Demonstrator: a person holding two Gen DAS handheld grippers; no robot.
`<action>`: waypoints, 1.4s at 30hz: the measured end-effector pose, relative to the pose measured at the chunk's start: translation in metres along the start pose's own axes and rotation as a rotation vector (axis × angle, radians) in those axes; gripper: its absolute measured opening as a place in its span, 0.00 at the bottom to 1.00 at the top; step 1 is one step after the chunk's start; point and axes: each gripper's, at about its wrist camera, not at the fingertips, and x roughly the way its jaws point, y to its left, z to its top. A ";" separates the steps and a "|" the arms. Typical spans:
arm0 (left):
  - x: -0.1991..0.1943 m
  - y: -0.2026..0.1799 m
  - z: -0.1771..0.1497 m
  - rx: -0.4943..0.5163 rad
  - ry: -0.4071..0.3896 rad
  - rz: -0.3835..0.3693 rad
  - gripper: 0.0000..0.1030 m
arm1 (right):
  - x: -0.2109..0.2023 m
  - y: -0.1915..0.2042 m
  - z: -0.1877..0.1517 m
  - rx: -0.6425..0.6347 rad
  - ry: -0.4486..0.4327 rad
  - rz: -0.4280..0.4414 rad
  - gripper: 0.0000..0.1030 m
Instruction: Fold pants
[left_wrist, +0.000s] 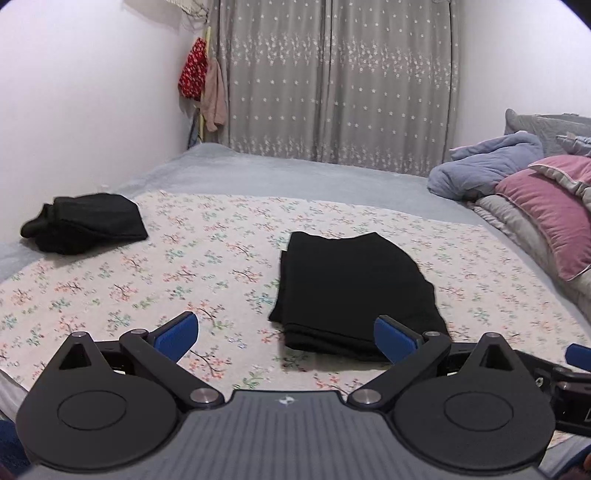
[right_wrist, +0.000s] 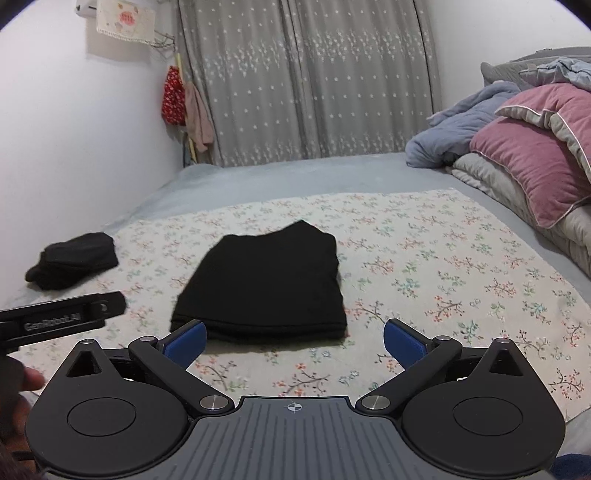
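A bed (left_wrist: 258, 177) with a grey-blue cover fills the room, and a floral sheet (left_wrist: 147, 280) is spread over its near part. Closest in, the left tool (left_wrist: 286, 338) hangs over that sheet with its blue pads spread wide and only sheet and air between them; its right pad overlaps the near corner of the pants in the picture, but whether it touches the cloth cannot be told. The right tool (right_wrist: 293, 341) stands equally wide, nothing gripped, with the near edge of the pants just beyond its pads. At the left edge of the right wrist view part of the left tool juts in, and a bit of the hand (right_wrist: 22, 384) holding it is cut off and blurred. The black pants (right_wrist: 264, 280) lie folded into a compact rectangle in the middle of the floral sheet; layers show at the near edge, but their number is hard to make out. Farther left lies another dark folded garment (left_wrist: 85, 223), its details lost in black. On the right, pink and grey pillows (right_wrist: 532, 162) and a blue blanket (right_wrist: 458, 125) are piled, partly cut off. Behind hang starred grey curtains (left_wrist: 332, 81), with red and pink cloths (left_wrist: 201, 81) hanging in the corner.
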 end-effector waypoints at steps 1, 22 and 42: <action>-0.002 -0.001 -0.001 0.009 -0.011 0.006 0.90 | 0.002 -0.001 -0.001 0.003 0.001 -0.004 1.00; -0.008 -0.003 -0.009 0.063 -0.039 -0.004 0.90 | 0.001 0.006 -0.011 -0.038 -0.004 -0.007 1.00; -0.001 -0.011 -0.011 0.077 -0.007 -0.006 0.90 | 0.008 0.003 -0.017 -0.053 0.012 -0.020 1.00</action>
